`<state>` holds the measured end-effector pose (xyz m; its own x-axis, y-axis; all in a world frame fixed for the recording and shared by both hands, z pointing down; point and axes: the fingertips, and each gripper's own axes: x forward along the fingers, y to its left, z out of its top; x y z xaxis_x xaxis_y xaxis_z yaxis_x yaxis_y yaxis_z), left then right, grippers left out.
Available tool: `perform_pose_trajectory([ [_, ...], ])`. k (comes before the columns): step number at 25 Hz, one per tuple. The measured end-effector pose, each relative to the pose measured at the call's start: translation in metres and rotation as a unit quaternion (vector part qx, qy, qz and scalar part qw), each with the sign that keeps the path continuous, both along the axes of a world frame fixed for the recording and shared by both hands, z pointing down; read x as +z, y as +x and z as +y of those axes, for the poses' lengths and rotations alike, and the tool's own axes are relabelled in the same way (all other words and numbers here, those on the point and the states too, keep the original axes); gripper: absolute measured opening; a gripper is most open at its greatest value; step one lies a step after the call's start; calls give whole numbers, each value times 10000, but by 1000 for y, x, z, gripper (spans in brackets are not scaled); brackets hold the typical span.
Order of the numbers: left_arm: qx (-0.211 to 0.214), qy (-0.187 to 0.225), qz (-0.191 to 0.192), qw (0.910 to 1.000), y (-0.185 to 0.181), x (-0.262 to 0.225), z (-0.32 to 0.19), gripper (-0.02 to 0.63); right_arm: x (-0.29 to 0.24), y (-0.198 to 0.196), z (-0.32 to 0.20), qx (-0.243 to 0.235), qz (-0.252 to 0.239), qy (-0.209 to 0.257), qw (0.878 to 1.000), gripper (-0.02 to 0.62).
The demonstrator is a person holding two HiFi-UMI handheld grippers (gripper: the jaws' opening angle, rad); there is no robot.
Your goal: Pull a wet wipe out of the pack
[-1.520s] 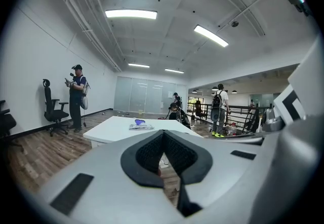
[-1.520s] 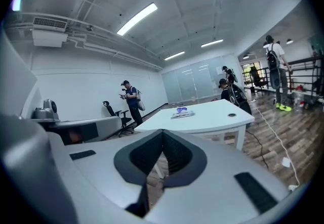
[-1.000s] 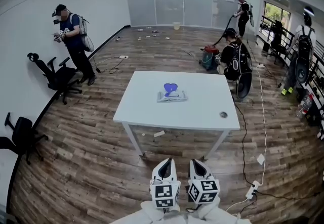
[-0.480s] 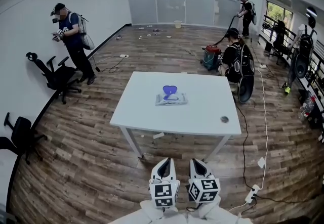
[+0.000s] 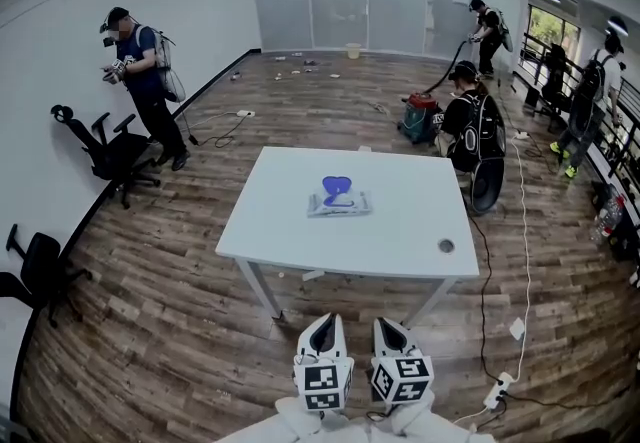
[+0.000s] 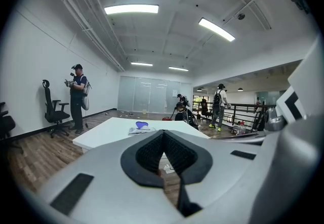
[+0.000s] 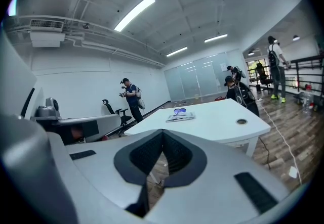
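The wet wipe pack (image 5: 338, 200), flat and pale with a blue lid flap standing up, lies near the middle of the white table (image 5: 400, 231). Both grippers hang side by side well short of the table's near edge, over the wooden floor. My left gripper (image 5: 322, 324) and right gripper (image 5: 389, 324) each have their jaws together with nothing between them. The left gripper view shows its shut jaws (image 6: 163, 135) with the pack (image 6: 140, 127) far beyond them. In the right gripper view the pack (image 7: 179, 114) also lies far past the shut jaws (image 7: 163, 133).
A round cable hole (image 5: 446, 245) sits at the table's right front. A crouching person with a backpack (image 5: 472, 129) and a vacuum cleaner (image 5: 420, 117) are behind the table. Another person (image 5: 140, 81) stands by the left wall near office chairs (image 5: 108, 149). A power strip (image 5: 497, 387) lies on the floor, right.
The head view has shifted a little, so the table and pack sit slightly lower in the picture. People at the far right have walked. Both grippers stay shut in the same place.
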<state>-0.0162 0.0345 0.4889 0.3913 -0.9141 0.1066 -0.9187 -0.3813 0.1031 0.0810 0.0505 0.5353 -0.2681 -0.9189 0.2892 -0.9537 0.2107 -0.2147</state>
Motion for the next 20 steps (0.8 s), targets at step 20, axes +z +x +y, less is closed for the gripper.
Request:
perform_pose_trajectory([
  [20,85,62,-43,9999,6,1,-75,0,-2,0,-77,25,-24,134,9999,9],
])
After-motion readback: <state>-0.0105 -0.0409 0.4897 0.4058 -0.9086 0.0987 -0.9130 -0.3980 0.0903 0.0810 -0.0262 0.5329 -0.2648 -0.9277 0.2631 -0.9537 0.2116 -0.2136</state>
